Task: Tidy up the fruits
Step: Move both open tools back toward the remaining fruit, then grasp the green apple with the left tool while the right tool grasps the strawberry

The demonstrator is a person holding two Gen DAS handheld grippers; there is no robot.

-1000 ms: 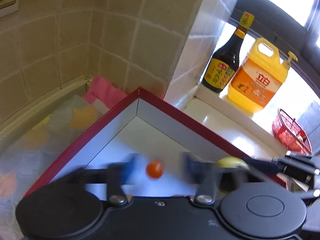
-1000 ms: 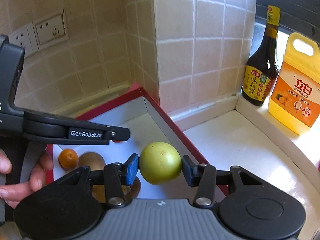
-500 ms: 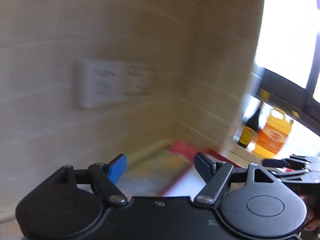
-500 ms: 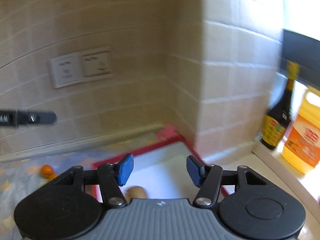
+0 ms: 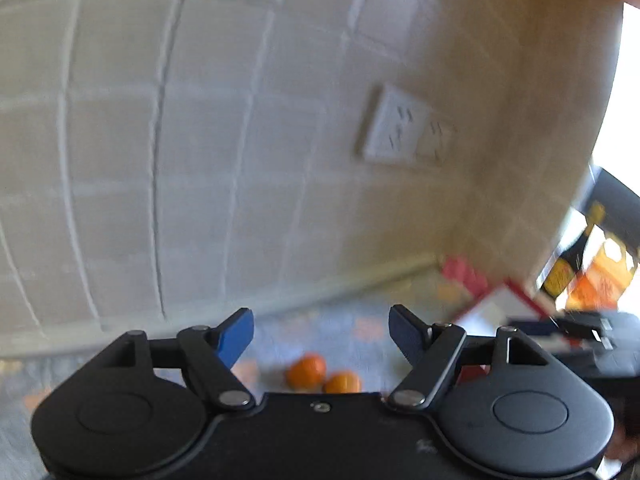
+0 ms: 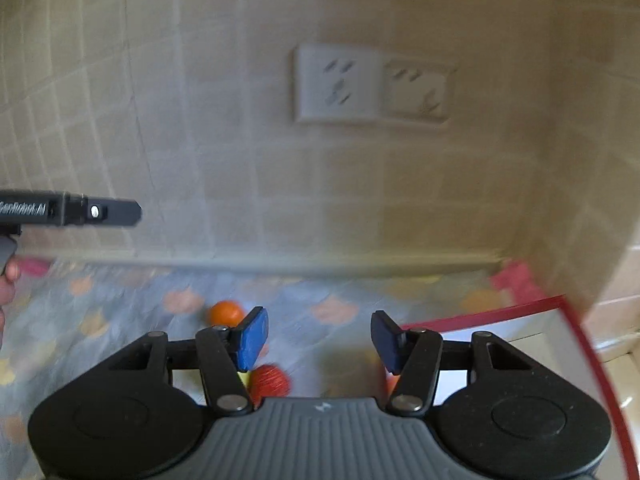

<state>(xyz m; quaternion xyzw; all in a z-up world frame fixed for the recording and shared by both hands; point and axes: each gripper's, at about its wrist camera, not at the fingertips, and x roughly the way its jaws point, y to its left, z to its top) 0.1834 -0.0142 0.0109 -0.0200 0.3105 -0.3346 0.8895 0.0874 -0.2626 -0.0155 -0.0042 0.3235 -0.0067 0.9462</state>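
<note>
My left gripper point(image 5: 321, 334) is open and empty above the patterned cloth; two small oranges point(image 5: 306, 370) point(image 5: 342, 383) lie on the cloth just below its jaws. My right gripper point(image 6: 319, 334) is open and empty. A red fruit point(image 6: 270, 380) lies low between its fingers, and an orange point(image 6: 226, 312) sits further off on the cloth to the left. The red-rimmed white tray point(image 6: 552, 304) is at the right; it also shows in the left wrist view point(image 5: 496, 300). The left gripper's finger point(image 6: 100, 213) shows at the left of the right wrist view.
A tiled wall with a double socket point(image 6: 372, 84) stands behind the counter. A dark sauce bottle point(image 5: 568, 264) and an orange jug point(image 5: 604, 276) stand at the far right. A pink cloth point(image 6: 516, 280) lies by the tray's corner. Both views are blurred.
The right gripper let go of the green fruit over the tray and opened. Both grippers have swung left, away from the tray, toward the fruits on the cloth.
</note>
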